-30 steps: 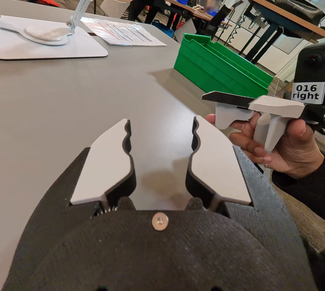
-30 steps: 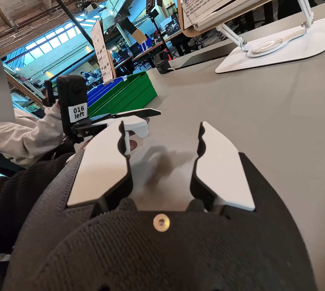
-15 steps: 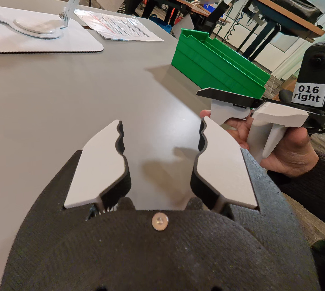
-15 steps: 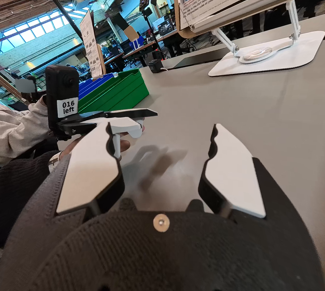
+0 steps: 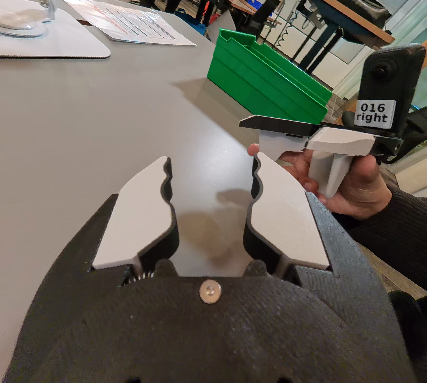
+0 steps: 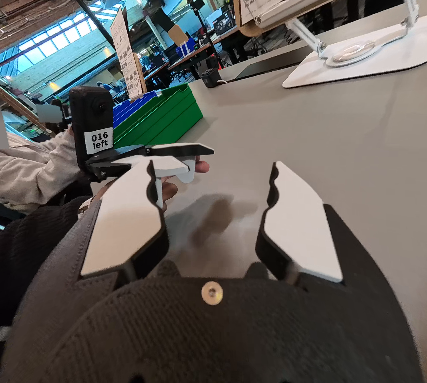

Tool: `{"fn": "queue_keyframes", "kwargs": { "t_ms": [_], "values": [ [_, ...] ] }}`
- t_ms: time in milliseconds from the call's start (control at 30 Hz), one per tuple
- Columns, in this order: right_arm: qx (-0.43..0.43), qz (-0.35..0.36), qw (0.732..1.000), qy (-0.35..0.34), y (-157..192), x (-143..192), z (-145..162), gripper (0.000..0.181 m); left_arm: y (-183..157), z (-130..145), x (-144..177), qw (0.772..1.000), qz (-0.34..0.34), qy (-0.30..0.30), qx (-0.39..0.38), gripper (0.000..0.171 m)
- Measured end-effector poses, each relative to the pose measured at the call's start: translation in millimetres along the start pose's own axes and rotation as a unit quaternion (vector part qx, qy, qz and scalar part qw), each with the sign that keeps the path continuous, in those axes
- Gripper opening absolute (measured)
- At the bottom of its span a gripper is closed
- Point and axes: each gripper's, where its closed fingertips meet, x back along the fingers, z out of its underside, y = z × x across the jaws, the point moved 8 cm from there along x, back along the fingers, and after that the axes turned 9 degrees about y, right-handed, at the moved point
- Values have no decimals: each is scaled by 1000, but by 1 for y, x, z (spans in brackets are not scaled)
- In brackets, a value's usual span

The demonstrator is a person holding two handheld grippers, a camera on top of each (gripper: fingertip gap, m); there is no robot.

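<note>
Closest to me, my left claw (image 5: 211, 161) hangs over the bare grey desk (image 5: 92, 117), its two white fingers spread well apart with nothing between them but the desk top and a soft shadow. My right claw (image 6: 211, 165) is the same: fingers wide apart, gripping nothing, only grey desk and shadow in the gap.

Just beyond, each claw sees the other. From the left wrist view, at about 2 o'clock, my right hand (image 5: 342, 187) grips the white handle of the other claw, with a black camera block bearing a white label above it. From the right wrist view, at about 10 o'clock, my left hand (image 6: 175, 184) holds its claw likewise, partly hidden behind my own finger.

Farther out, a green bin (image 5: 265, 85) stands on the desk at about 1 o'clock in the left view. In the right view a green bin (image 6: 159, 117) sits at 11 o'clock, with a blue bin (image 6: 129, 108) beside it.

Farther still, a white stand base (image 6: 360, 64) rests on the desk at 1 o'clock in the right view, carrying a tilted board of printed sheets. A printed sheet (image 5: 129, 25) lies flat beside the base at 11 o'clock in the left view. Beyond are other desks and a person in a pale sleeve (image 6: 34, 168).
</note>
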Motion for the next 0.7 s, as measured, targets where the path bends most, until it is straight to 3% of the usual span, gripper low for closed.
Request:
{"fn": "queue_keyframes", "kwargs": {
  "t_ms": [700],
  "values": [
    [-12,-3,1000,18,-3,-3,4,90,-4,3,-3,999,-4,10,-36,58]
  ]
}}
